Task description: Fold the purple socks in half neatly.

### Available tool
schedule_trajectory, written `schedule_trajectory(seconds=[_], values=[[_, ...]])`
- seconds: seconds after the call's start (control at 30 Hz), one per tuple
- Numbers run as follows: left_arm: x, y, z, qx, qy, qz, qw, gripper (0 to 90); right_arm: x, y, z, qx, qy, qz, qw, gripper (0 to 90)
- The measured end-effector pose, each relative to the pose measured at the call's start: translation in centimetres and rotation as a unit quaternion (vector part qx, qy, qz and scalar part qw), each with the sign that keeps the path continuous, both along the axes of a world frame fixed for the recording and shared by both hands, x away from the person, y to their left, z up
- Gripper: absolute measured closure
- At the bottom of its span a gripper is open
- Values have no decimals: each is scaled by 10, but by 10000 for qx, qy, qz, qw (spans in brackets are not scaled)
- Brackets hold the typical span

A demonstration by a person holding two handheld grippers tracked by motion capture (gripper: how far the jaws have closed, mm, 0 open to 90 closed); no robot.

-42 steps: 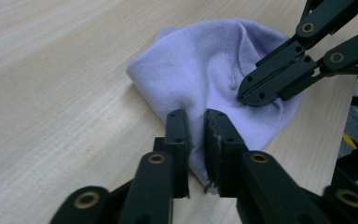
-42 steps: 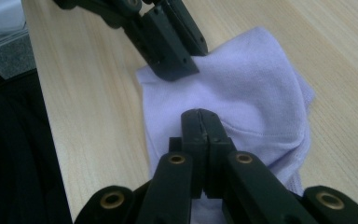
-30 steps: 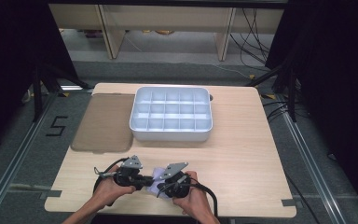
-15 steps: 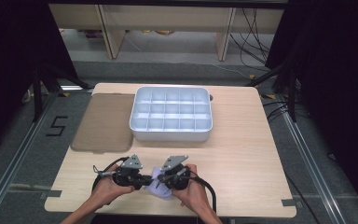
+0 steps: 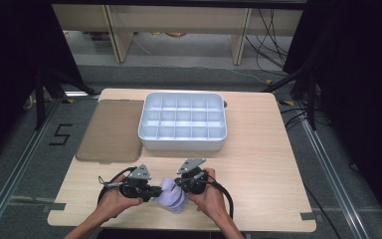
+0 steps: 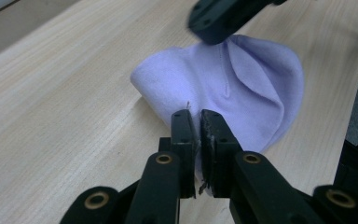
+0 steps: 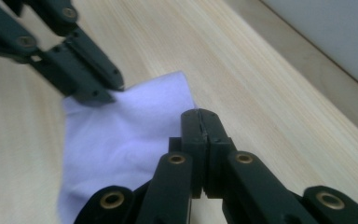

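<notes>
A lavender cloth (image 5: 172, 199) lies bunched on the wooden table (image 5: 258, 164) near its front edge, between my two grippers. My left gripper (image 5: 157, 191) is shut on one edge of the cloth (image 6: 247, 88); its jaws (image 6: 199, 119) pinch a thin fold. My right gripper (image 5: 178, 183) is shut on the opposite edge and holds it slightly up, so the cloth tents. In the right gripper view the cloth (image 7: 121, 135) spreads behind my closed right gripper (image 7: 200, 115), and the left gripper (image 7: 103, 88) bites its far corner. A person's hands hold both grippers.
A white tray with several compartments (image 5: 182, 144) stands at the middle back of the table. A flat brown lid (image 5: 110, 130) lies to its left. Bare wood extends right of the hands. Cables trail from both grippers toward the front edge.
My right gripper has shifted a little away from the front edge with its edge of the cloth, so the cloth shows more between the grippers. The left gripper has kept still.
</notes>
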State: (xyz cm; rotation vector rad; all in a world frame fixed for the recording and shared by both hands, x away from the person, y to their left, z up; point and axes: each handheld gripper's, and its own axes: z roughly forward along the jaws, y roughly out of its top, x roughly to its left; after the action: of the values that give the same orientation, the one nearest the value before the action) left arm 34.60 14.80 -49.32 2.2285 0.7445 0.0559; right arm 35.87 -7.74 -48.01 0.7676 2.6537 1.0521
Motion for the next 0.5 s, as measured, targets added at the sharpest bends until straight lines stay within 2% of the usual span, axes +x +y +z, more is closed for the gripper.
schedule_trajectory(seconds=[0.03, 0.07, 0.13, 0.17, 0.2, 0.23, 0.27, 0.3, 0.33, 0.37, 0.4, 0.43, 0.47, 0.5], values=[[0, 1, 1, 25, -61, -43, 10000, 835, 0, 0, 0, 0, 0, 0, 10000, 900], [0, 1, 2, -7, -77, -12, 10000, 835, -9, -9, 5, 10, 80, -104, 9999, 899], [1, 1, 2, 34, -98, -23, 9999, 835, -12, -13, 6, 43, 88, -38, 9999, 898], [-1, 1, 3, -12, -86, 18, 10000, 835, -15, -15, 4, 103, 56, -36, 9999, 897], [-2, 0, 4, -24, -81, 38, 10000, 834, -19, -18, 2, 122, 176, -29, 9998, 897], [-2, 0, 4, -24, -81, 38, 10000, 835, -19, -18, 2, 122, 176, -29, 9998, 897], [-1, 1, 5, 14, -126, -19, 9999, 835, -20, -19, 0, 45, 245, 125, 9996, 895], [-1, 1, 5, 37, -167, -29, 9998, 834, -23, -17, -4, 22, 369, -25, 9993, 894], [-2, 1, 6, -6, -145, -29, 9999, 835, -25, -16, -7, -35, 500, -11, 9987, 894], [-2, 0, 7, -22, -163, -34, 9999, 835, -25, -16, -7, -35, 500, -11, 9987, 894], [-3, 0, 7, -35, -174, 7, 9998, 835, -22, -16, -10, -150, 476, 23, 9987, 894], [-3, -1, 9, -33, -224, -31, 9997, 836, -21, -14, -14, -70, 496, 90, 9987, 895], [-5, -3, 11, -66, -260, -49, 9996, 836, -20, -13, -14, -178, 576, 60, 9982, 896], [-5, -3, 11, -66, -260, -49, 9996, 836, -20, -13, -14, -178, 576, 60, 9982, 896]])
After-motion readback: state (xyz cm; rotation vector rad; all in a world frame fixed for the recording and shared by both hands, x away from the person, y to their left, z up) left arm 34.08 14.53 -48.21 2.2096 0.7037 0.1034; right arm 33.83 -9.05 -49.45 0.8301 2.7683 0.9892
